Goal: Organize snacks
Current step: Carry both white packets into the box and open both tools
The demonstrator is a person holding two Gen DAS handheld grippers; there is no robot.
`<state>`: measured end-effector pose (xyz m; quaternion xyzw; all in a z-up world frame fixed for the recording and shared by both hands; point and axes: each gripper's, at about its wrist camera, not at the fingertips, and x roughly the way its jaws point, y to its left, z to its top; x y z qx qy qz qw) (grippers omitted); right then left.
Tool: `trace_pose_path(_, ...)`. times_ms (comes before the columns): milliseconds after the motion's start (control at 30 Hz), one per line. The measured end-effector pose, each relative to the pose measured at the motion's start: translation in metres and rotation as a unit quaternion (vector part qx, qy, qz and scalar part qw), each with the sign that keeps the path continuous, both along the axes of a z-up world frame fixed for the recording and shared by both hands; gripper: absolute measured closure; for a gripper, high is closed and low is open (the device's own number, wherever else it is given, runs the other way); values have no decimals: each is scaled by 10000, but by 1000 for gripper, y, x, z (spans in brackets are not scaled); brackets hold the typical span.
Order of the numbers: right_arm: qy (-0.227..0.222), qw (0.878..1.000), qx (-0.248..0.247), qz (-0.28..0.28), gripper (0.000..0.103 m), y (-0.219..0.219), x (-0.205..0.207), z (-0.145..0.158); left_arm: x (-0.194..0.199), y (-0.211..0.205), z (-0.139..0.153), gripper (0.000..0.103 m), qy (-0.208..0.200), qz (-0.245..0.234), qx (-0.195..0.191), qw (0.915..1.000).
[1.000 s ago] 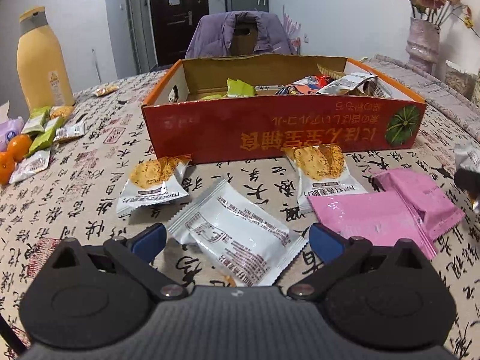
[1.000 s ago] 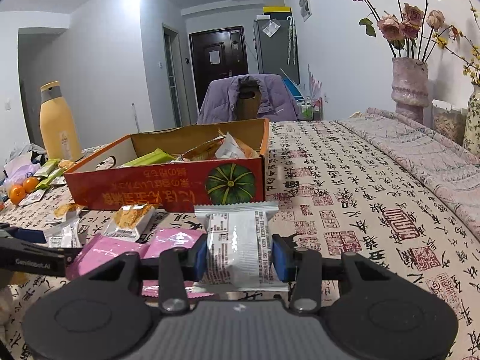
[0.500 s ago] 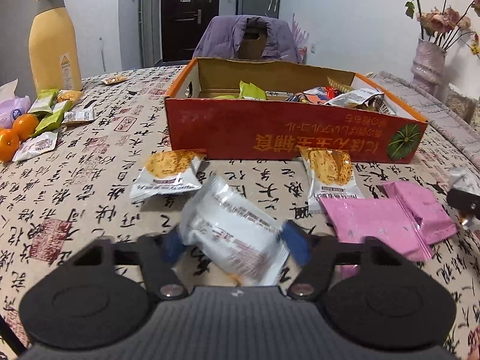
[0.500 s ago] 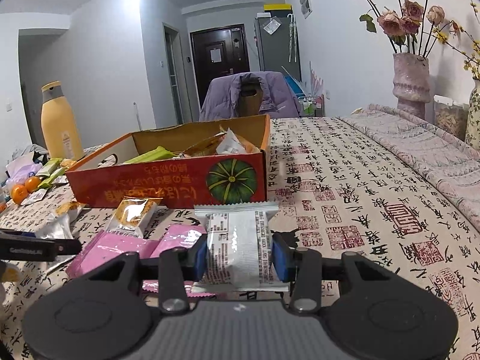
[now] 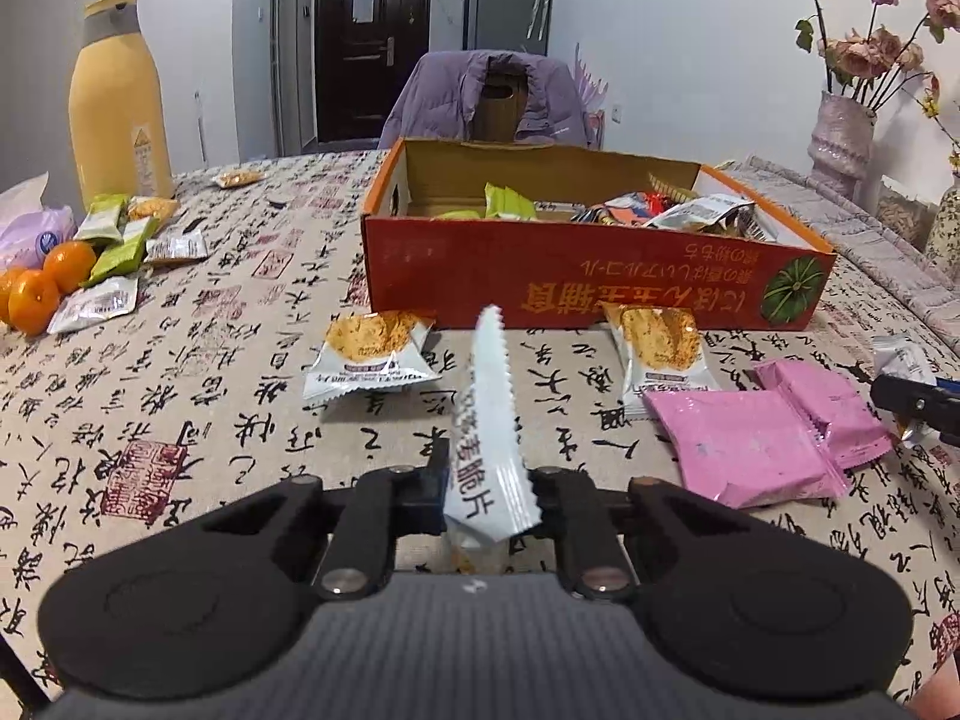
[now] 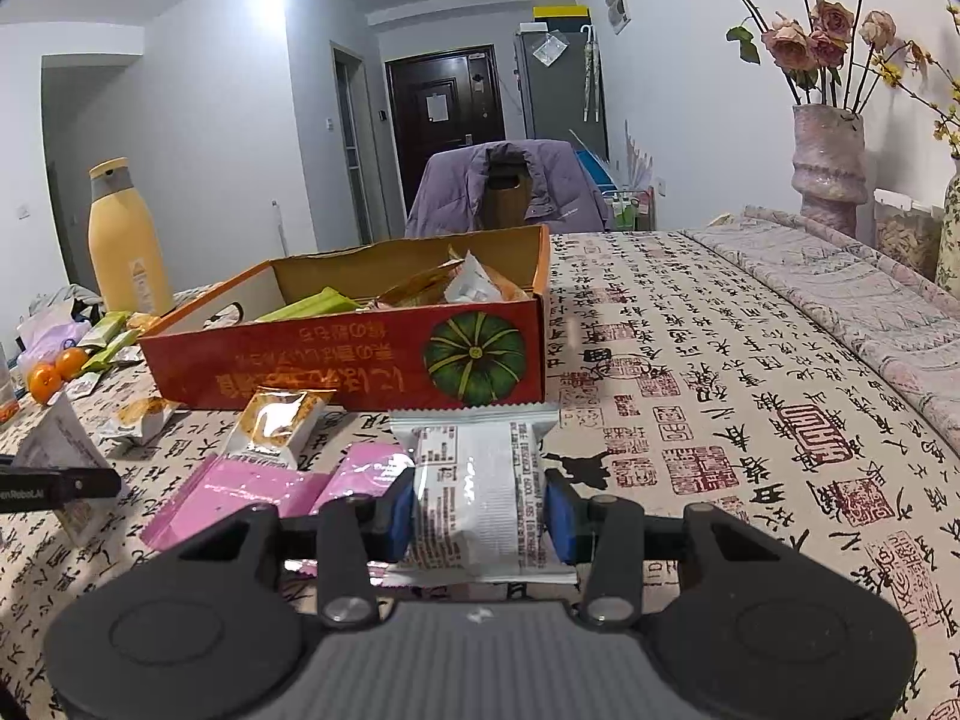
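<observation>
My left gripper (image 5: 489, 492) is shut on a white snack packet (image 5: 489, 414), which stands on edge and points toward the red cardboard box (image 5: 570, 282) of snacks ahead. Two cracker packets (image 5: 366, 354) (image 5: 660, 354) lie in front of the box, and pink packets (image 5: 744, 444) lie to the right. My right gripper (image 6: 480, 510) is shut on a silver-white packet (image 6: 474, 480), held flat just above the cloth, near the box's right corner (image 6: 474, 360). In the right wrist view the left gripper's finger (image 6: 60, 486) shows at the left edge.
A yellow bottle (image 5: 117, 102), oranges (image 5: 48, 282) and several green and white packets (image 5: 120, 240) sit at the far left. A vase of flowers (image 5: 840, 138) stands at the right. A chair with a purple jacket (image 5: 492, 96) is behind the box.
The left gripper's jaws closed on the white packet, which lay flat between them, and lifted it; the packet now stands on edge. The right gripper and its packet have not moved.
</observation>
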<state>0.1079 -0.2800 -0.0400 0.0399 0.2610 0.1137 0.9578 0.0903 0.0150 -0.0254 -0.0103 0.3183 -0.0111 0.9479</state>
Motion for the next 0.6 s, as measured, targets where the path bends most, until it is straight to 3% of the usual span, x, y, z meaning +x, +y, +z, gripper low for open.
trace_pose_path(600,-117,9997,-50,192,60,15,-7,10,-18,-14,15,89,-484,-63,100,9988)
